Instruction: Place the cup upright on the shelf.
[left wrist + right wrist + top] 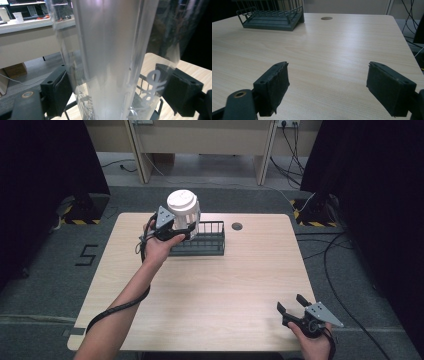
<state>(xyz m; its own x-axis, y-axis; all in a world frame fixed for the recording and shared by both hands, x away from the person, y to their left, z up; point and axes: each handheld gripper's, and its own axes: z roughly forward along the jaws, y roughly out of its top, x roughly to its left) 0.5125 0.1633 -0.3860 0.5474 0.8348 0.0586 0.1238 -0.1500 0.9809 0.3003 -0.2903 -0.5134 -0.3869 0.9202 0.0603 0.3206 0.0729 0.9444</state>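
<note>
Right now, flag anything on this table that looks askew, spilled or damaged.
Nothing stands out. The left gripper holds a clear plastic bottle with a white cap upright above the dark wire rack. The right gripper is open over bare light wooden table.

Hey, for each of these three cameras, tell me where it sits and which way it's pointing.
High view: above the person's side, facing forward and down on the light wooden table; both forearms, left tongs, right tongs.
Left gripper view: on the left tongs, facing the gripped clear plastic tumbler with white lid.
Right gripper view: on the right tongs, low, facing across the table; open.
Shared: dark wire rack.
</note>
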